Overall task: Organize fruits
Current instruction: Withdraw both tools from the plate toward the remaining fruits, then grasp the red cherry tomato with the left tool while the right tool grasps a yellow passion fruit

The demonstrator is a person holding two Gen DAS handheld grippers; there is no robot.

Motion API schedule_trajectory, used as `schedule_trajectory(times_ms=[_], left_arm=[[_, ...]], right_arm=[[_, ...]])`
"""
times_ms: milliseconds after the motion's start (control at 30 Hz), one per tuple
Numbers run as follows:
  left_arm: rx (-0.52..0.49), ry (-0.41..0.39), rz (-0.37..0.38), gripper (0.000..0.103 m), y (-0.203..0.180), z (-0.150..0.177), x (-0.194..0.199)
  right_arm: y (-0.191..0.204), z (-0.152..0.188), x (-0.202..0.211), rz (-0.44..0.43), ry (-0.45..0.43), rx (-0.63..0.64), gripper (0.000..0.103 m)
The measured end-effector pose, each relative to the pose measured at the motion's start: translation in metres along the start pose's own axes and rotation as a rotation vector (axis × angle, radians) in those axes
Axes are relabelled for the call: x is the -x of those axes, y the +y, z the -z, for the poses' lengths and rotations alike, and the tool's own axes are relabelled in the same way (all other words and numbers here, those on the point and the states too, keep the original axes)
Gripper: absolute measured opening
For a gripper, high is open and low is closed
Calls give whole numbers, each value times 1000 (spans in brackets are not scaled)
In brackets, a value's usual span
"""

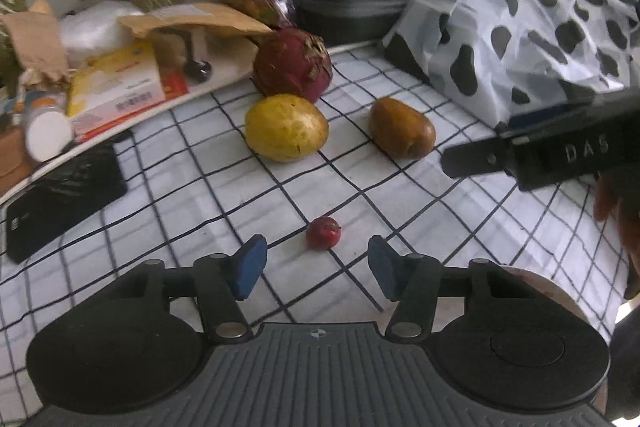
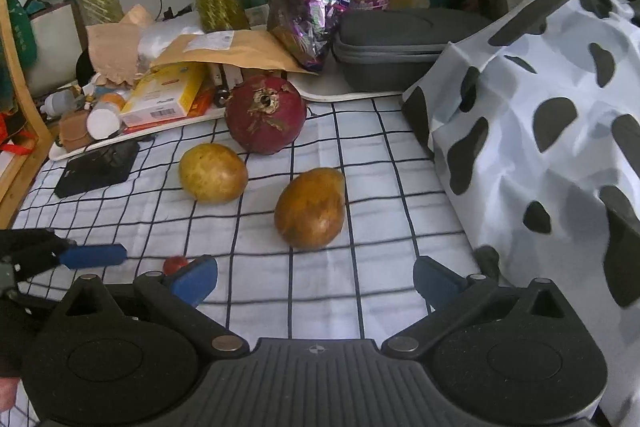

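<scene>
Fruits lie untouched ahead of left gripper (image 1: pixel 316 267) and right gripper (image 2: pixel 316 281), both spread empty.

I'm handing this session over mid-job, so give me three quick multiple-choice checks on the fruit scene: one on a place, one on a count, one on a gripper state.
1. Where does the small red fruit lie?
A. On the checked cloth, just ahead of the left gripper
B. On top of the cow-print bag
C. Inside the grey case

2. How many fruits lie on the cloth?
A. Two
B. Four
C. Six

3. How does the right gripper stand?
A. Shut on the brown fruit
B. Shut on nothing
C. Open, holding nothing

Answers:
1. A, it sits on the cloth between and just beyond the blue pads.
2. B: the pomegranate, the yellow fruit, the brown fruit and the small red one.
3. C, its pads stand wide apart with only cloth between them.
</scene>
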State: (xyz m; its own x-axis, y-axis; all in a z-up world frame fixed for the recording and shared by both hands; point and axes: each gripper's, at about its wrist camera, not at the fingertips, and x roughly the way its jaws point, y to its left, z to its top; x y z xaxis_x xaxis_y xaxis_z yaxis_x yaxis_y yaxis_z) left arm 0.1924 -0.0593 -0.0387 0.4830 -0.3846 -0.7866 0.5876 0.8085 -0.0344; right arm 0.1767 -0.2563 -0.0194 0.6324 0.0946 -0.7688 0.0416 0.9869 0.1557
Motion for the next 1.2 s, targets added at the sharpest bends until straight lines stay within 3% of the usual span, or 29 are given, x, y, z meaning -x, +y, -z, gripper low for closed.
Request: schedule_trajectory(times_ms=[67,133,267,400,467,600,833,1200], left_arm=[[-15,11,12,51,0,-3,-8],[-22,27,20,41,1,-5,-15],[-32,29,31,34,4,-6,-23],[-34,24,34,29,5,-8,-25],[-46,20,18,22,4,-7,-25],[-47,21,23,21,5,-8,-25],[-36,19,47,21,4,-9,-21],[-16,-43,44,21,-5,-2,15]], right_arm=[[-1,-6,-9,-8,9,-2,103],[0,-12,-18,-15,16,2,103],[1,-22,-33,-19,20,16,102],[-3,-28,-51,-22,34,10,91],[-6,-31,-60,-32,44,-14,87],[-7,-30,-69,-44,50,-14,54],[-7,-29,-61,-70,49,-16,51],[-8,-11,-12,-160,18,-31,52]])
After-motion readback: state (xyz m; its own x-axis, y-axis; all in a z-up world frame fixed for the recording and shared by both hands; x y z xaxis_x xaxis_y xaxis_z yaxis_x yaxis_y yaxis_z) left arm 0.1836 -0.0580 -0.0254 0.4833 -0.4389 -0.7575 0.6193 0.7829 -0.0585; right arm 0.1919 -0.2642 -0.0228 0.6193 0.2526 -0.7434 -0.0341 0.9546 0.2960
